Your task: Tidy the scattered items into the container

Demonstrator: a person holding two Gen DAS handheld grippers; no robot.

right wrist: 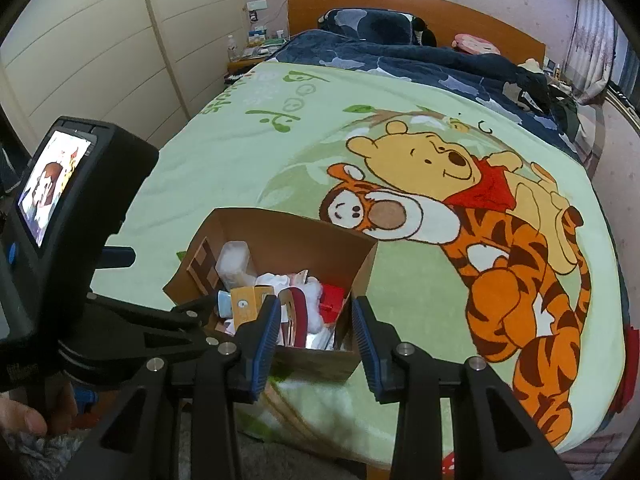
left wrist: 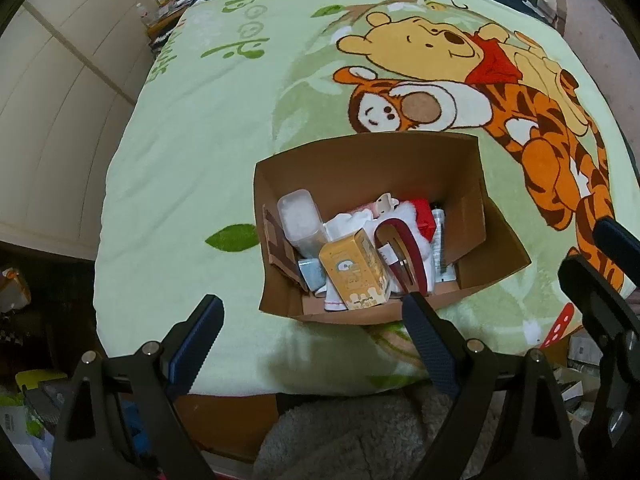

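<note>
- The cardboard box point(left wrist: 372, 184) stood on the green cartoon blanket point(left wrist: 192, 152) near the foot edge of the bed, with its top open.
- Inside the box lay the tidied items, packed close together: a yellow carton point(left wrist: 354, 270) standing tilted at the front, a clear plastic container point(left wrist: 300, 218) behind it on the left, and a dark red curved band point(left wrist: 400, 248) leaning just beside the carton.
- A red and white plush piece point(left wrist: 422, 216) and some white cloth point(left wrist: 348, 222) filled the middle, and a small light blue item point(left wrist: 312, 272) sat low in the front left corner.
- The left gripper point(left wrist: 312, 324) hung before the near wall of the box, its fingers spread wide and holding nothing.
- The right gripper point(right wrist: 316, 320) was also released and empty; its blue-padded fingers point(right wrist: 266, 336) stood apart in front of the near wall of the box, not touching it as far as I could see.
- From the right wrist view, the left tool's body with its small screen point(right wrist: 54, 184) appeared at the left side, beside the box.
- Further back on the bed lay a dark blue quilt point(right wrist: 400, 60) before the wooden headboard point(right wrist: 440, 12).
</note>
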